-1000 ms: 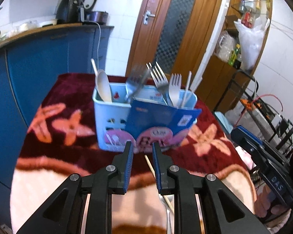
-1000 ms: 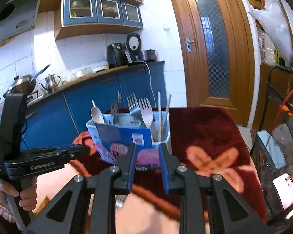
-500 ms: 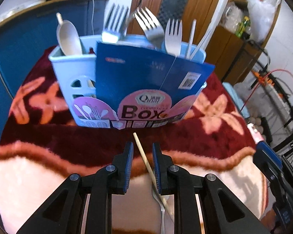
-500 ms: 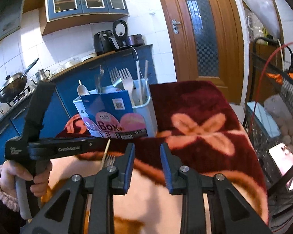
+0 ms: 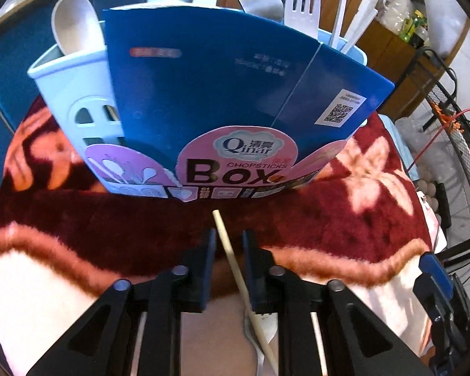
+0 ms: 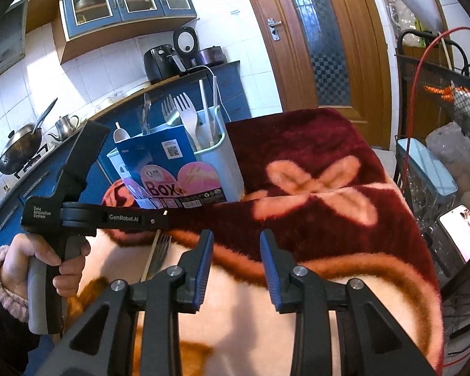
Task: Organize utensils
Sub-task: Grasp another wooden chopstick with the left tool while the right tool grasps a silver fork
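Note:
A light blue utensil holder (image 5: 75, 94) with a blue "Chopsticks Box" card (image 5: 235, 100) stands on the blanket, holding forks, a white spoon and white plastic cutlery. It also shows in the right wrist view (image 6: 225, 169). A wooden chopstick (image 5: 227, 244) and a metal fork (image 5: 266, 338) lie on the blanket in front of it. My left gripper (image 5: 228, 246) is open, low over the blanket, its fingers either side of the chopstick without closing on it. My right gripper (image 6: 235, 247) is open and empty, to the right; it sees the chopstick (image 6: 148, 260) and fork (image 6: 159, 250).
The table is covered by a red and cream flowered blanket (image 6: 313, 169). Blue kitchen cabinets (image 6: 31, 188) stand on the left. A wire rack (image 6: 454, 125) with cables and a phone (image 6: 463, 235) stands at the right. A wooden door (image 6: 313, 31) is behind.
My left gripper has moved down and forward towards the holder, so the chopstick now lies between its fingers. My right gripper has opened wider and drawn back to the right.

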